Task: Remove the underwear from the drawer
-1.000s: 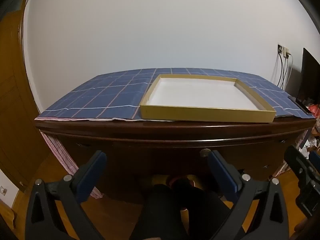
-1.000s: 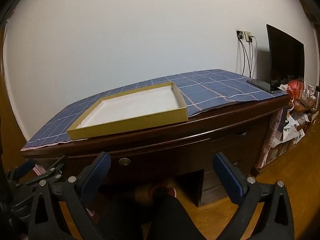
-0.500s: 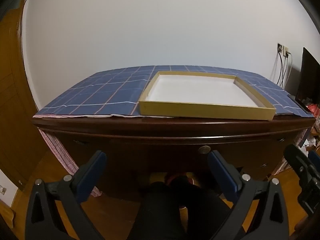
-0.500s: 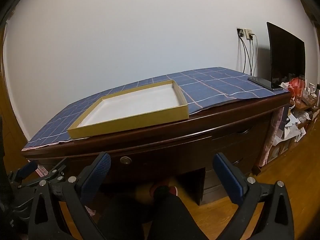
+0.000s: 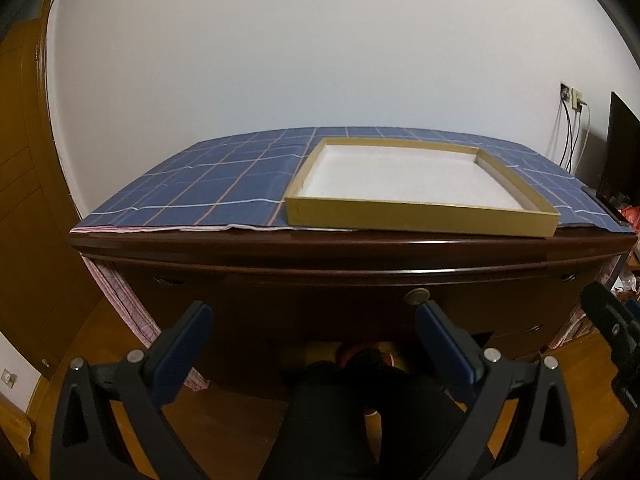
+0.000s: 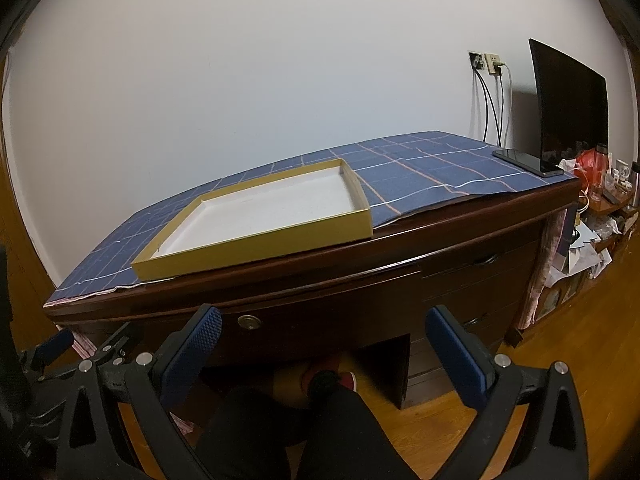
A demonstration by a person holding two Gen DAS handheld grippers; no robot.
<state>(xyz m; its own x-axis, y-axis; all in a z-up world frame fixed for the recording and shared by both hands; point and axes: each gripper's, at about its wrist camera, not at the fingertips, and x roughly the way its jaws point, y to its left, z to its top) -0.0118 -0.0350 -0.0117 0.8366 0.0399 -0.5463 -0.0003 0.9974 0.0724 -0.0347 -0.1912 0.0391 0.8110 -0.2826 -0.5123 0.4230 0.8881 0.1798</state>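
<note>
Both claws, left and right, hang spread wide and empty facing the shut drawer, so the underwear's presumably inside, unseen, with the knob up first.

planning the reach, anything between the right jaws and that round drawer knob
Nothing: in the right wrist view, only open air separates the right gripper from the drawer knob.
</note>
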